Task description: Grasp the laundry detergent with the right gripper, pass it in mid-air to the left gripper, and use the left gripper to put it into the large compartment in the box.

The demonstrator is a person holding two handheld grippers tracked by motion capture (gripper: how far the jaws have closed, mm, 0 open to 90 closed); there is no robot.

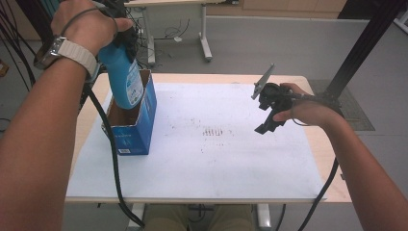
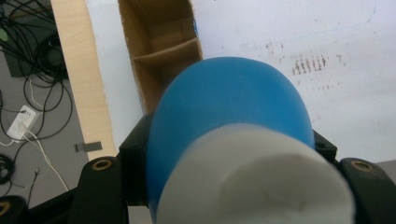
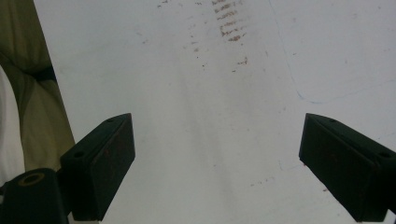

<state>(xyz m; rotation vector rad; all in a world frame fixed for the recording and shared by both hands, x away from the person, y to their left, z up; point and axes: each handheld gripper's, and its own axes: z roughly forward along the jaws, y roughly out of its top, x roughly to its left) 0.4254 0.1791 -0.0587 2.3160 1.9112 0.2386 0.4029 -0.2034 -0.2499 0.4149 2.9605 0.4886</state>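
The left gripper (image 1: 120, 36) is clamped on a blue bottle (image 1: 124, 77) near its upper end, at about ten o'clock in the high view. The bottle's long axis runs close to upright, leaning a little: its top, in the gripper, sits toward eleven o'clock, and its bottom points down toward five o'clock into the open top of a blue cardboard box (image 1: 137, 130). The lower end of the bottle is inside the box opening; whether it touches the box floor cannot be told.

In the left gripper view the bottle (image 2: 229, 112) is seen end-on along its length, with its white cap (image 2: 252, 182) nearest the camera at six o'clock and the blue body bulging past it toward twelve. Beyond it the box (image 2: 159, 51) shows a brown inside with a cardboard divider across it.

The box stands on the white sheet (image 1: 216, 163) that covers the counter (image 1: 317, 144), at the sheet's nine o'clock side.

The right gripper (image 1: 269, 113) hangs above the sheet at about three o'clock, well apart from the box. In the right gripper view its jaws stand wide apart with only the sheet (image 3: 210, 116) between them.
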